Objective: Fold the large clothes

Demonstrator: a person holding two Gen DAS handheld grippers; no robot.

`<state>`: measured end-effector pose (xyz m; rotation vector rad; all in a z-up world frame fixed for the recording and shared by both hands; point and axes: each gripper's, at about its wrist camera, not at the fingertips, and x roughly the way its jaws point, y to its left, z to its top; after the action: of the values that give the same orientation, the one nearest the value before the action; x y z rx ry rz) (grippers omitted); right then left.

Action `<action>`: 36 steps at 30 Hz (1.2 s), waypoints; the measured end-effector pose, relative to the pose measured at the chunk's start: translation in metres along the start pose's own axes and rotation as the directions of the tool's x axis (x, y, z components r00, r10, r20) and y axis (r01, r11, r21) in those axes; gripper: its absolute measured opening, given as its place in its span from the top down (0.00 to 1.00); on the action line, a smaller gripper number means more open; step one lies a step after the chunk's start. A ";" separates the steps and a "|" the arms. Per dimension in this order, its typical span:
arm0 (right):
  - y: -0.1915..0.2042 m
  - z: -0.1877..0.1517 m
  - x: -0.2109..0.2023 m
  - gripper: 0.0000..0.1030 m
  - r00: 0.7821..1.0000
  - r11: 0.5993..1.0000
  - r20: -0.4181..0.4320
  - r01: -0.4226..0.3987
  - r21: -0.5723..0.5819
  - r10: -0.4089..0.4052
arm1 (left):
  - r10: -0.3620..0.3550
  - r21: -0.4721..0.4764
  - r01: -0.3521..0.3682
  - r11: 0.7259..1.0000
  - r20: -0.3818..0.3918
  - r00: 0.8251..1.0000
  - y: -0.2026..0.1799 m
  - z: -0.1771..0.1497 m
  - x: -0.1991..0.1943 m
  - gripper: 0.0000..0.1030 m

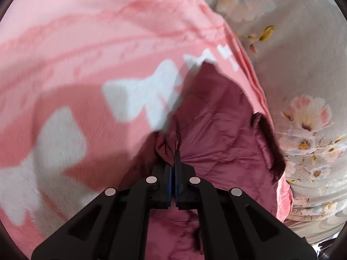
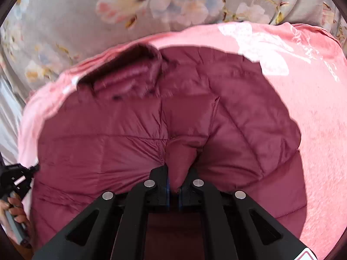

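Note:
A maroon quilted puffer jacket (image 2: 134, 130) lies spread on a pink blanket (image 2: 314, 112); its dark collar (image 2: 121, 65) points to the far left. My right gripper (image 2: 175, 182) is shut on a pinched fold of the jacket. In the left wrist view the jacket (image 1: 216, 119) hangs lifted over the blanket (image 1: 86, 43), and my left gripper (image 1: 174, 164) is shut on its edge. The left gripper also shows in the right wrist view (image 2: 19, 177) at the jacket's left edge, held by a hand.
The pink blanket has white bow prints (image 1: 138, 95) and lies on a grey floral bedsheet (image 1: 303, 65), which also shows in the right wrist view (image 2: 86, 10). The blanket's edge (image 1: 260, 91) runs along the right.

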<state>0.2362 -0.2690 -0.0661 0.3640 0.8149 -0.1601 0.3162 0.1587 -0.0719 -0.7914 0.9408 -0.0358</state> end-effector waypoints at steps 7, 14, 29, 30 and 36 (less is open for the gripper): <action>-0.003 -0.001 -0.008 0.86 1.000 1.000 -0.008 0.000 0.003 0.000 | 0.085 0.145 -0.092 0.985 0.050 0.995 -0.014 -0.009 -0.004 0.97; -0.005 0.003 -0.076 0.76 0.989 0.999 0.144 0.035 0.000 -0.035 | 0.115 0.297 -0.205 0.933 0.293 0.949 -0.056 -0.009 -0.093 0.84; 0.082 0.001 0.004 0.99 0.997 0.977 -0.029 -0.073 -0.199 0.069 | 0.194 0.393 -0.193 0.899 0.038 0.980 -0.084 -0.046 0.018 0.84; 0.083 -0.001 0.008 1.00 0.997 0.977 -0.034 -0.069 -0.201 0.064 | 0.198 0.393 -0.198 0.898 0.042 0.979 -0.081 -0.046 0.020 0.84; 0.081 -0.007 0.028 1.00 0.997 0.979 -0.057 -0.067 -0.193 0.057 | 0.219 0.438 -0.225 0.871 0.064 0.974 -0.074 -0.054 0.025 0.88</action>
<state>0.2727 -0.1913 -0.0704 0.2091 0.8608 -0.0126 0.3140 0.0641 -0.0617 -0.2568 0.9598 -0.0426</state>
